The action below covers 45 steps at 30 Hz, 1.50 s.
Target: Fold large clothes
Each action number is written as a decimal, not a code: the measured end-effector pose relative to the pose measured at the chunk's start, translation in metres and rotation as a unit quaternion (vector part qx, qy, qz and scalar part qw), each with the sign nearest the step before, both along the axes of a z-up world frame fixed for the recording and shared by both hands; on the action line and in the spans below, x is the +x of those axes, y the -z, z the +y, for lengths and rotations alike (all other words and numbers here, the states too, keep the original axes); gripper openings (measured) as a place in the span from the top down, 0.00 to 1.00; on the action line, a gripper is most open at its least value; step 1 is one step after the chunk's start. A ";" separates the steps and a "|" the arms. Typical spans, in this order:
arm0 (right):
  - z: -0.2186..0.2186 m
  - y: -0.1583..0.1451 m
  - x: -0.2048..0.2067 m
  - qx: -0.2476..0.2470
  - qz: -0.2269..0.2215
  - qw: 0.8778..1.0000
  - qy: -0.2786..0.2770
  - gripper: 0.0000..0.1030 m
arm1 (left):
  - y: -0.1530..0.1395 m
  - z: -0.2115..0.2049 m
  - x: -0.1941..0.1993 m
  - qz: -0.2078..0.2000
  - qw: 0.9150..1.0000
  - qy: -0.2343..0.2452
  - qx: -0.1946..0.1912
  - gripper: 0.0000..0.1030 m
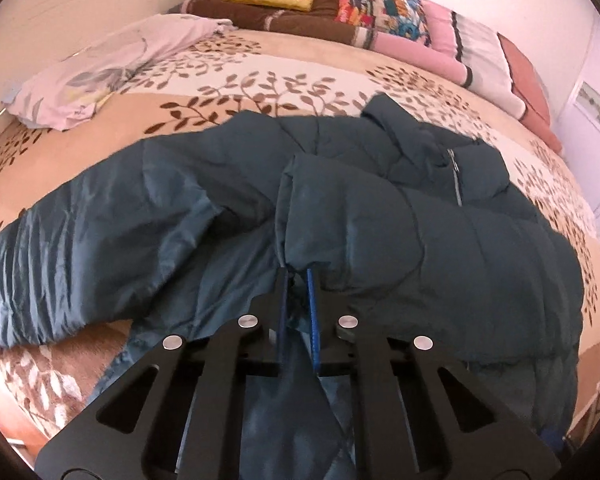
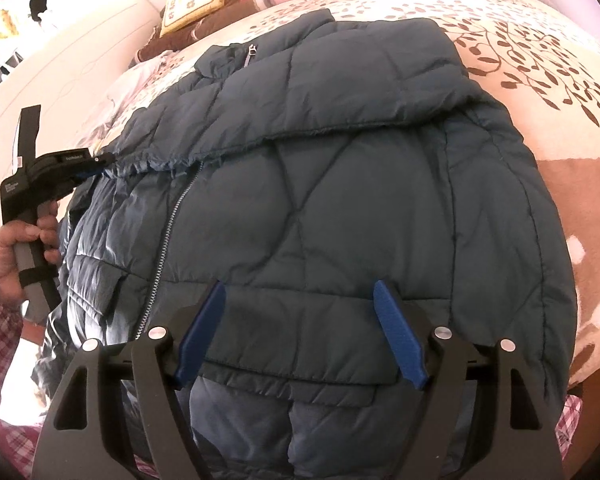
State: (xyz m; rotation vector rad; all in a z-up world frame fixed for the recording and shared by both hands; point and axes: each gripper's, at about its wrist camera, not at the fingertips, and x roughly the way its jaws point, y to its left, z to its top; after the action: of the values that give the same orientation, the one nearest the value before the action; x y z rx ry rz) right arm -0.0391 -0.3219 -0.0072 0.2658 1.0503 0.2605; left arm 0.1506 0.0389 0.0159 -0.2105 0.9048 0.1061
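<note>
Jaws of left gripper (image 1: 299, 276) pinching jacket (image 1: 420, 240) edge, right gripper (image 2: 300, 292) jaws spread above jacket

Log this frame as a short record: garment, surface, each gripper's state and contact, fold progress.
garment: dark teal quilted jacket, zipper visible, one sleeve laid across the front
surface: bed with leaf-print blanket
left gripper: shut on a fold of the jacket's fabric
right gripper: open, fingers over the lower front, gripping nothing
fold progress: partial
</note>
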 end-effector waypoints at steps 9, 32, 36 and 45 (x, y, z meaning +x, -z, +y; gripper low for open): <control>0.000 0.002 0.001 0.004 0.003 1.000 -0.001 0.26 | 0.008 -0.001 -0.001 0.008 1.000 -0.001 0.022 0.89; 0.023 0.004 -0.002 -0.046 0.001 0.999 -0.029 0.13 | 0.000 0.073 -0.093 0.002 0.996 -0.078 -0.038 0.32; 0.032 0.005 -0.002 -0.074 0.001 0.996 -0.042 0.10 | 0.009 0.104 -0.117 0.006 0.991 -0.120 -0.053 0.32; 0.034 0.007 -0.001 -0.085 0.005 0.996 -0.041 0.10 | 0.039 0.167 -0.150 0.031 0.971 -0.217 -0.099 0.32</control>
State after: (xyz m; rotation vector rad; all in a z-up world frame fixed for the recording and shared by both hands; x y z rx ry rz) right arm -0.0405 -0.2874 -0.0140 0.0701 1.0871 0.2424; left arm 0.0011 0.2063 -0.0233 -0.5930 0.9205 0.4319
